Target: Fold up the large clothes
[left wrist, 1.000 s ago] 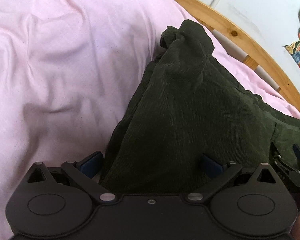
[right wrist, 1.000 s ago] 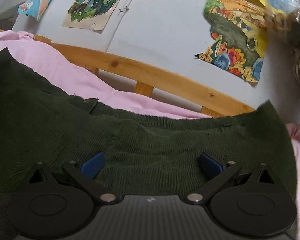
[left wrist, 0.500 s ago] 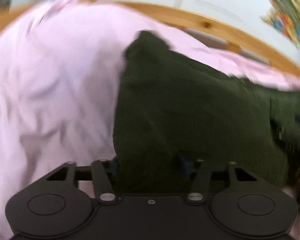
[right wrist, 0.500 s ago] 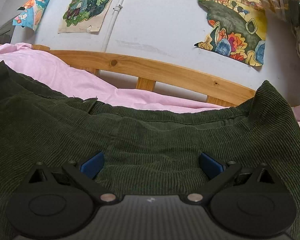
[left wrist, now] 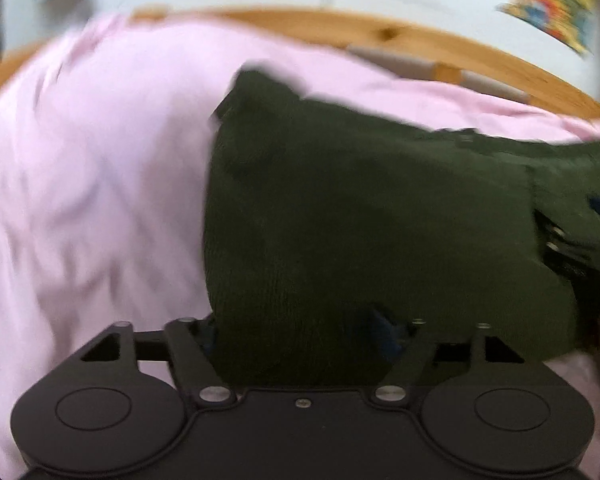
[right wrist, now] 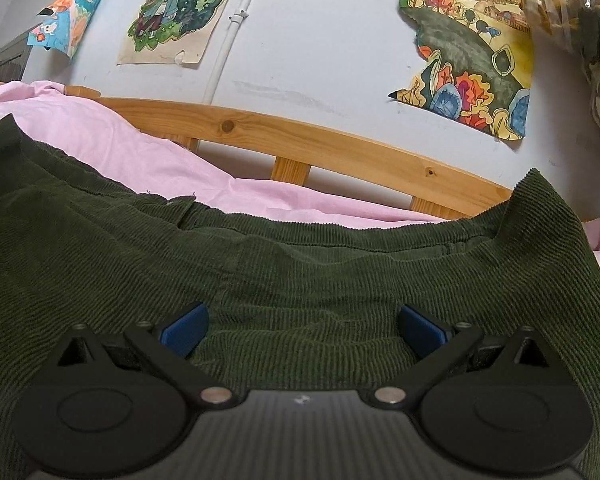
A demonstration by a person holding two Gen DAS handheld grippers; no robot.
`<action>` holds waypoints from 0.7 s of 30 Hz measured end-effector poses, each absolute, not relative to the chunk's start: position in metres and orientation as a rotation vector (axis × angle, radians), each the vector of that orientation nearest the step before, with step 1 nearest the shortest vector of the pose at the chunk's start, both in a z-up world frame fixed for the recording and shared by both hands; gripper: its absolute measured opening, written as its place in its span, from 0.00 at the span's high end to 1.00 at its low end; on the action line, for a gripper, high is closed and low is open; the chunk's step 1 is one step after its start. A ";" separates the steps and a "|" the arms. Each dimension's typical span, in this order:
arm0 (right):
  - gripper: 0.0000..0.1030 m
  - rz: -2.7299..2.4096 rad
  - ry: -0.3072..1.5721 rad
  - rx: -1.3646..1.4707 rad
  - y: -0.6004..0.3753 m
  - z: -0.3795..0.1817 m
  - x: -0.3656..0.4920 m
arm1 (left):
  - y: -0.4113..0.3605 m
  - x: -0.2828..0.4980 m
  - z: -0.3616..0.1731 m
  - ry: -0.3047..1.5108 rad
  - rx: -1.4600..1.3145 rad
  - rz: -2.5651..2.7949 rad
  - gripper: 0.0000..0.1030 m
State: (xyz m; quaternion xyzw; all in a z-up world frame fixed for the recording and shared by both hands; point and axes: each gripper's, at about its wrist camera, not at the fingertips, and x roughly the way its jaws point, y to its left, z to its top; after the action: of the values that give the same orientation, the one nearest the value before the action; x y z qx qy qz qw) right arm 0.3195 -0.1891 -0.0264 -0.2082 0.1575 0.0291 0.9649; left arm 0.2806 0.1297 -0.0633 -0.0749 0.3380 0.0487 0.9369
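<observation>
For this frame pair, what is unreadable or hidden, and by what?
- Left wrist view: motion blur smears everything; the left gripper fingertips are buried in the dark green corduroy garment, so its grip is unclear.
- Left wrist view: the right gripper is cut off at the right edge.
- Right wrist view: the garment's lower part is hidden behind the gripper body, and its left side runs off the frame.

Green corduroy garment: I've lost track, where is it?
The green corduroy garment fills the right wrist view's lower half, lying on the pink sheet before the wooden bed rail.
</observation>
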 end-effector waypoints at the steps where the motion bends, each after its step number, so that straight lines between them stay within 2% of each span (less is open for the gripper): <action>1: 0.00 0.059 0.318 -0.422 -0.189 -0.027 0.319 | 0.138 0.282 -0.068 0.705 -0.203 0.104 0.18; 4: 0.00 0.059 0.314 -0.425 -0.189 -0.027 0.319 | 0.166 0.286 -0.079 0.743 -0.348 0.100 0.08; 8: 0.00 0.059 0.312 -0.425 -0.189 -0.027 0.319 | 0.181 0.281 -0.083 0.721 -0.459 0.092 0.13; 11: 0.00 0.059 0.312 -0.424 -0.189 -0.028 0.319 | 0.183 0.278 -0.081 0.707 -0.516 0.072 0.35; 12: 0.00 0.060 0.311 -0.422 -0.189 -0.028 0.319 | 0.183 0.277 -0.079 0.698 -0.535 0.066 0.49; 15: 0.00 0.062 0.311 -0.417 -0.189 -0.028 0.319 | 0.178 0.266 -0.068 0.630 -0.521 0.100 0.79; 16: 0.00 0.062 0.312 -0.416 -0.188 -0.027 0.319 | 0.173 0.264 -0.063 0.607 -0.507 0.105 0.83; 21: 0.00 0.074 0.331 -0.389 -0.191 -0.023 0.321 | 0.138 0.252 -0.023 0.490 -0.412 0.056 0.90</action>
State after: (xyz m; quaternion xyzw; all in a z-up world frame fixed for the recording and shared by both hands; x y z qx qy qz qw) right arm 0.3211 -0.1913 -0.0228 -0.1922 0.1638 0.0366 0.9669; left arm 0.2516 0.1381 -0.0227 -0.2023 0.2408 0.0273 0.9489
